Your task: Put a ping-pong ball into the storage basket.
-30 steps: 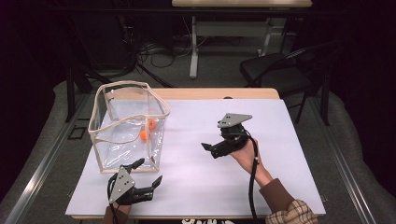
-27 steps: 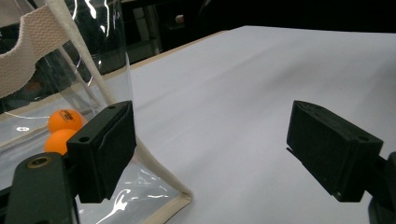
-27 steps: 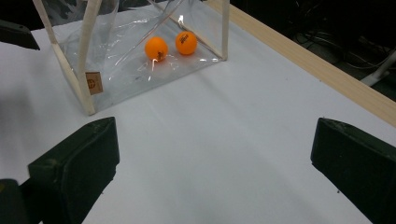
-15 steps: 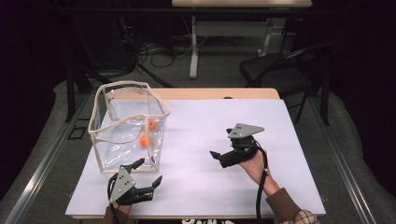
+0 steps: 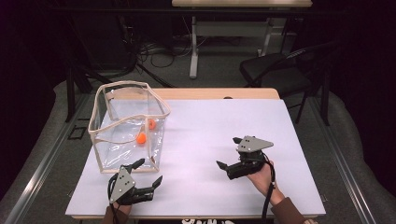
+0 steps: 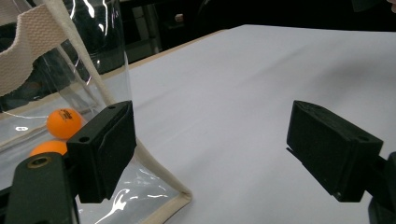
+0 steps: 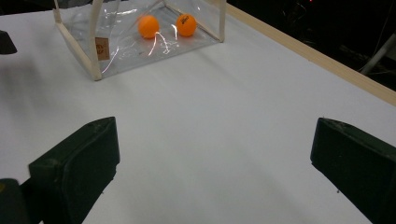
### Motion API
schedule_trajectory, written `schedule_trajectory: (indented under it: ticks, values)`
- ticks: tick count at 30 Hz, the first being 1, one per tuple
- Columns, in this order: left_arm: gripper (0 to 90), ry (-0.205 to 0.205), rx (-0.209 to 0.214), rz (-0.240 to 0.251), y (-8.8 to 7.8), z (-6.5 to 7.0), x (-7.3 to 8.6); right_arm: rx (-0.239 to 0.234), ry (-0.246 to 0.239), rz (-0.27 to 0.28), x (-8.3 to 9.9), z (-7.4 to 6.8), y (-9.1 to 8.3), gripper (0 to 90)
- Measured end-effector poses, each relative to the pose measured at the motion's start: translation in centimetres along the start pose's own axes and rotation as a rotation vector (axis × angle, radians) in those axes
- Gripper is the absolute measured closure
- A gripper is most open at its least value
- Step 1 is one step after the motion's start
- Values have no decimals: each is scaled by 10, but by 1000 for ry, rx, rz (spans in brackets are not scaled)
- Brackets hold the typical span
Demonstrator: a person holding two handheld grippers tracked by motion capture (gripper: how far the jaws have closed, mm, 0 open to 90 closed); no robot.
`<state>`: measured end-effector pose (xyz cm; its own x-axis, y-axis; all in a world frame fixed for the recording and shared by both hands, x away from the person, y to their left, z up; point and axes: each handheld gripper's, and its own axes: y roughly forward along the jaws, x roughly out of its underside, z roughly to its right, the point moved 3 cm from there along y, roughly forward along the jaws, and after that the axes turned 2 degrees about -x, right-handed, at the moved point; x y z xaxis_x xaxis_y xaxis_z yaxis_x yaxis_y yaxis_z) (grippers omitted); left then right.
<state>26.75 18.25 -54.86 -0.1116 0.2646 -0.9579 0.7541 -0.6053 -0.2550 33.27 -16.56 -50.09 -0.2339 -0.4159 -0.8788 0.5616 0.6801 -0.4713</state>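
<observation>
Very little here can be read. The orange ball (image 7: 187,25) at about one o'clock from its twin inside the clear bag (image 7: 78,45) carries a small dark print on its face in the right gripper view, but the letters are too fine to make out. In the left gripper view the upper ball (image 6: 64,123) shows the same sort of dark mark, also blurred past reading. A small brown square label (image 7: 101,48) sits on the bag's wall at about eight o'clock from the balls; it bears a pale emblem, not legible. At the table's near edge, at six o'clock in the high view, white lettering (image 5: 208,221) is cut off and unreadable.
</observation>
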Motion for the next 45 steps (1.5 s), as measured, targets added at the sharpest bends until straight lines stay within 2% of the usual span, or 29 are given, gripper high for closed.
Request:
schedule_trajectory:
  ticks: [14, 30, 45]
  values:
    - [158, 3, 0, -3, 0, 0, 0, 26, 0, 19, 31, -7, -18, 7]
    - [158, 4, 2, -6, 1, 0, 0, 87, 14, 29, 65, -8, -40, 8]
    - [158, 4, 8, -8, 1, 0, 1, 136, 7, 49, 81, -10, -51, 6]
